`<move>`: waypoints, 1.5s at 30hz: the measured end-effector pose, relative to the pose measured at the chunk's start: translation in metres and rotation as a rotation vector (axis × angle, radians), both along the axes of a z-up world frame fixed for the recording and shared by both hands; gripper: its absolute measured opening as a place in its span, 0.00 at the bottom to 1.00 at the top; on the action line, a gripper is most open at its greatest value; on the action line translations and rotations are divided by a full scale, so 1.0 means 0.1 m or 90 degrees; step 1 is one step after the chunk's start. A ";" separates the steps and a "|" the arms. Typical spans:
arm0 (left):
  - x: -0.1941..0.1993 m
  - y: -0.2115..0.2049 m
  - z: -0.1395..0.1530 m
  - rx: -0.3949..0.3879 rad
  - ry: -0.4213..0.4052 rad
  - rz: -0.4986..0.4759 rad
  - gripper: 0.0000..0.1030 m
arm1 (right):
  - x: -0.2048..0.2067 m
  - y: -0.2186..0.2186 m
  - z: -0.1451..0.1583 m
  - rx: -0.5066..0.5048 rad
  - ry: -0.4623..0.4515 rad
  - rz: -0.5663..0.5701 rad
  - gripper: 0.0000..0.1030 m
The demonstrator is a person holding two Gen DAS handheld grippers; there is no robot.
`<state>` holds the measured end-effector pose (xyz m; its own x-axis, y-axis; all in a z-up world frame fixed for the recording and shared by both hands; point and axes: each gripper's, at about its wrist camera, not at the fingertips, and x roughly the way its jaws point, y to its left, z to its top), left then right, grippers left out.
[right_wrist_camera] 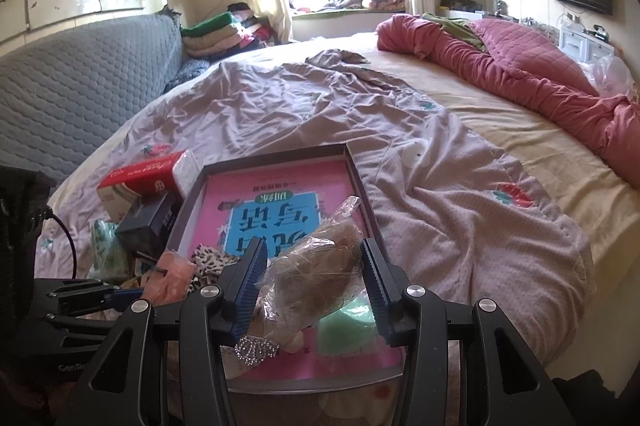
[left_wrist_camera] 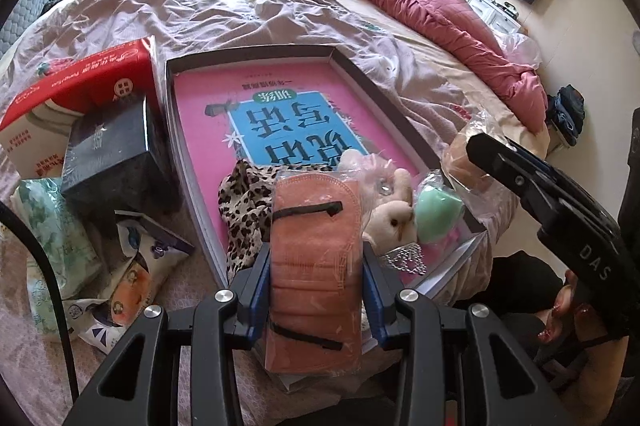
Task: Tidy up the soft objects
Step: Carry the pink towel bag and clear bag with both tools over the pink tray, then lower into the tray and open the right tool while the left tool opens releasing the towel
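My left gripper (left_wrist_camera: 316, 256) is shut on an orange face-mask pack (left_wrist_camera: 316, 209) in clear wrap and holds it over the near end of a shallow grey box (left_wrist_camera: 248, 53). A pink and blue book (left_wrist_camera: 256, 113) lines the box. On the book lie a leopard-print cloth (left_wrist_camera: 242, 214), a pale plush toy (left_wrist_camera: 390, 216), a green sponge (left_wrist_camera: 438, 211) and a small tiara (left_wrist_camera: 408, 260). My right gripper (right_wrist_camera: 314, 266) is shut on a clear bag with a soft brown thing (right_wrist_camera: 320, 262) inside, just above the same box (right_wrist_camera: 276, 151).
Left of the box sit a red tissue carton (left_wrist_camera: 80, 85), a black box (left_wrist_camera: 116, 153), a green tissue pack (left_wrist_camera: 56, 238) and snack packets (left_wrist_camera: 132, 278). A rumpled sheet (right_wrist_camera: 300, 105) covers the bed, and a pink quilt (right_wrist_camera: 520, 73) lies at the far right.
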<state>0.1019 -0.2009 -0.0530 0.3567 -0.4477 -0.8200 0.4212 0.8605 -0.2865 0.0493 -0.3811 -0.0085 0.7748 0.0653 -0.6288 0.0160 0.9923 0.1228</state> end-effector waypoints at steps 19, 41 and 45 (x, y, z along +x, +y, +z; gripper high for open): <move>0.14 0.05 -0.13 -0.012 0.013 0.012 0.39 | 0.17 0.20 -0.24 -0.052 0.046 0.022 0.48; 0.21 0.17 -0.16 -0.025 0.012 0.023 0.39 | 0.31 0.32 -0.40 -0.079 0.061 0.022 0.48; 0.22 0.19 -0.16 -0.027 0.014 0.024 0.39 | 0.30 0.31 -0.44 -0.080 0.067 0.015 0.48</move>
<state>0.1236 -0.1823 -0.0691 0.3564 -0.4690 -0.8081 0.3827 0.8623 -0.3317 0.0798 -0.3501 -0.0521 0.7029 -0.0021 -0.7112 -0.0005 1.0000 -0.0035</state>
